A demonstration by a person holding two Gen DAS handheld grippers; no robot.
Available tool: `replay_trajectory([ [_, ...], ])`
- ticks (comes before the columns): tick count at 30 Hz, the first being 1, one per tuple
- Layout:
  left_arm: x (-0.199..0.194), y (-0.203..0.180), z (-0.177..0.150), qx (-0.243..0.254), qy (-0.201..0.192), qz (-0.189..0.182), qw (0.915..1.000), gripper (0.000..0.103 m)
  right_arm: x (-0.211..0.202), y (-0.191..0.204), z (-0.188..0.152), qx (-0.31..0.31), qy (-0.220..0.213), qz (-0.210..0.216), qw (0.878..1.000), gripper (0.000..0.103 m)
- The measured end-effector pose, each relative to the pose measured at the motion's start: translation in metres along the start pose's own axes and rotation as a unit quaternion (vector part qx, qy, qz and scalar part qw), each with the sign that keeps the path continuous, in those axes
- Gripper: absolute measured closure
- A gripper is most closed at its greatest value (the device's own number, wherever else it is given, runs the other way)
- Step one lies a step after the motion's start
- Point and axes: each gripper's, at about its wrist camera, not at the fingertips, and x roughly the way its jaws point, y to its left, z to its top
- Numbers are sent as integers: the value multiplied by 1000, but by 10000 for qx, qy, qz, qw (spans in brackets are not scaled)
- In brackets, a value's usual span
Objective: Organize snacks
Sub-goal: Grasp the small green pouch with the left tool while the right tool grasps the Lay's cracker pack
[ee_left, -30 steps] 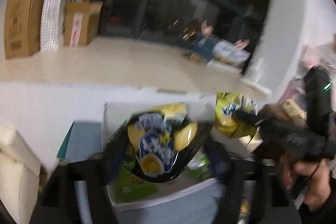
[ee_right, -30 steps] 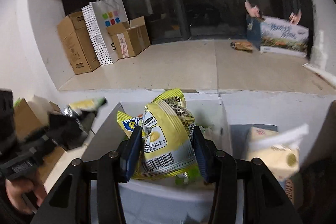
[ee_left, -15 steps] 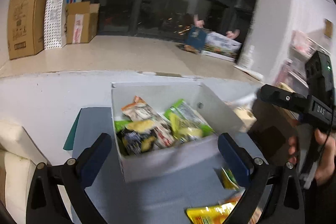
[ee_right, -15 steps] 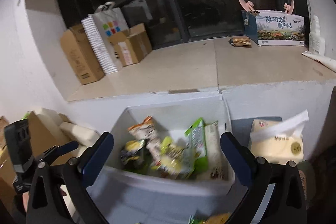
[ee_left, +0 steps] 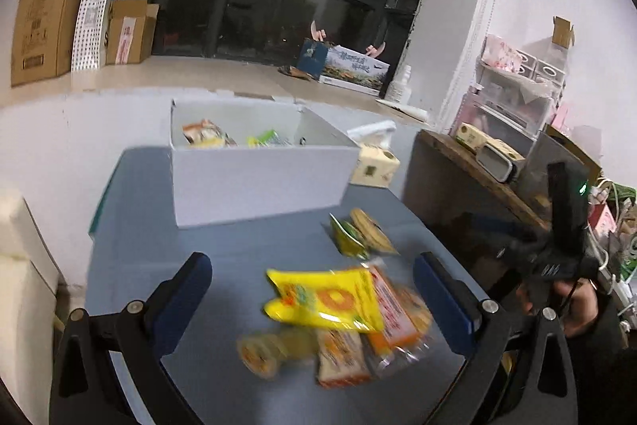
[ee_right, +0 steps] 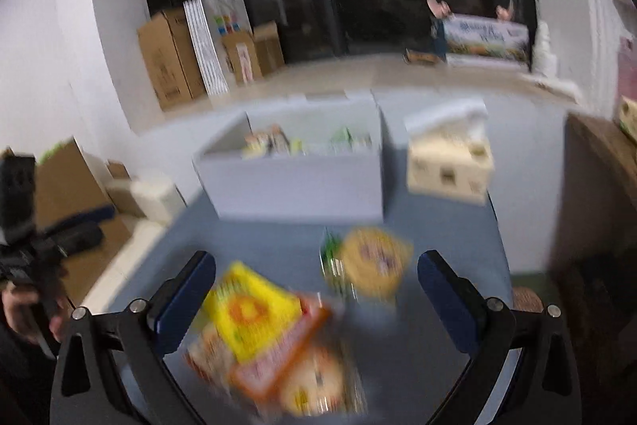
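Note:
A white box [ee_left: 258, 182] with several snack packets inside stands at the back of the blue-grey table [ee_left: 139, 257]; it also shows in the right wrist view [ee_right: 294, 182]. A pile of loose snacks lies on the near table, topped by a yellow packet [ee_left: 326, 299] [ee_right: 251, 313]. A round yellow snack [ee_right: 376, 259] with a green packet lies beside it [ee_left: 368, 232]. My left gripper [ee_left: 318, 299] is open and empty above the pile. My right gripper [ee_right: 316, 299] is open and empty above the same pile.
A cream tissue box [ee_left: 376, 168] [ee_right: 450, 162] stands right of the white box. A dark wooden shelf [ee_left: 458, 186] borders the table's right side. Cardboard boxes [ee_left: 43, 22] and a long printed carton [ee_left: 350, 66] sit on the ledge behind.
Both grippers let their snack packets go into the white box, opened wide, and pulled back toward the near table. They now hang over the loose pile.

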Motion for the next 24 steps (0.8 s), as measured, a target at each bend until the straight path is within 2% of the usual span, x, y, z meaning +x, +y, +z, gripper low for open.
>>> replay_trajectory([
  [4, -2, -12, -16, 1, 154, -68, 9999, 0, 7, -6, -25, 75, 311, -237, 9992, 0],
  [6, -1, -17, -17, 40, 192, -90, 9998, 0, 16, -12, -27, 280, 453, -88, 9985, 0],
  [10, 3, -24, -16, 167, 234, -175, 9994, 0, 49, -28, -19, 682, 756, -103, 9947, 0],
  [13, 5, -26, -17, 197, 265, -206, 9992, 0, 82, -47, -5, 1234, 874, 184, 9883, 0],
  [16, 8, -25, -18, 176, 320, -188, 9992, 0, 120, -66, 10, 1624, 1101, 31, 9806, 0],
  [17, 8, -24, -19, 171, 337, -175, 9991, 0, 134, -71, 14, 1748, 1195, 116, 9773, 0],
  [19, 10, -22, -20, 157, 377, -163, 9990, 0, 152, -74, 18, 1783, 1325, 99, 9750, 0],
  [22, 11, -17, -21, 66, 393, -154, 9991, 0, 176, -74, 14, 1687, 1590, -210, 9725, 0],
  [23, 12, -15, -21, 40, 400, -152, 9991, 0, 174, -74, 14, 1663, 1445, -229, 9752, 1],
  [24, 12, -14, -21, 25, 402, -139, 9991, 0, 173, -73, 14, 1674, 1377, -163, 9761, 8],
])
